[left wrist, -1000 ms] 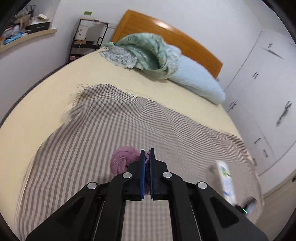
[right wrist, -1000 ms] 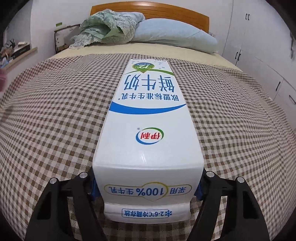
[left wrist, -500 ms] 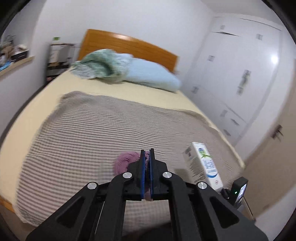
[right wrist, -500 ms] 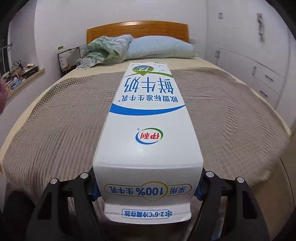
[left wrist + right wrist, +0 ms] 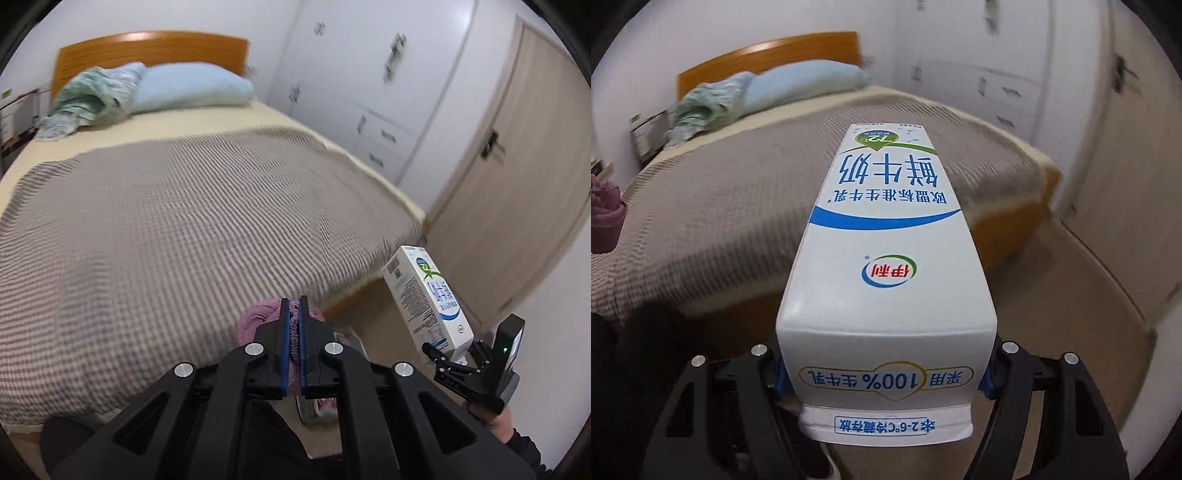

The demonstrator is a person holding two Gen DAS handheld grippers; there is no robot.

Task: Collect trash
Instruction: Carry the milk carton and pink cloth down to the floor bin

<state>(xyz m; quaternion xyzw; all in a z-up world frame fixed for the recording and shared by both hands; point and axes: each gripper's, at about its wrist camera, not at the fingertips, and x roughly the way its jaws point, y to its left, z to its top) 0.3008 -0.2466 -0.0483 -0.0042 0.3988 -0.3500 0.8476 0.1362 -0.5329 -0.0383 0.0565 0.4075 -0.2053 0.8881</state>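
My left gripper [image 5: 293,306] is shut on a crumpled purple fuzzy wad [image 5: 251,321], which bulges out on both sides of the blue pads. The wad also shows at the left edge of the right wrist view [image 5: 605,214]. My right gripper [image 5: 882,384] grips a tall white and blue milk carton [image 5: 886,266] by its sides, the carton pointing away over the bed. In the left wrist view the same carton [image 5: 428,299] stands tilted at the lower right, held in the right gripper [image 5: 452,360] by a hand in a dark sleeve [image 5: 517,439].
A bed with a checked brown blanket [image 5: 166,240] fills the left and middle; its foot corner [image 5: 417,221] lies close ahead. A blue pillow [image 5: 192,88] and green quilt lie by the wooden headboard. White wardrobes [image 5: 369,92] and a wooden door [image 5: 517,166] stand right. Beige floor [image 5: 1052,295] lies below.
Both hands have swung right and pulled back from over the bed to past its foot corner; the door and floor have come into view. Both grips are unchanged.
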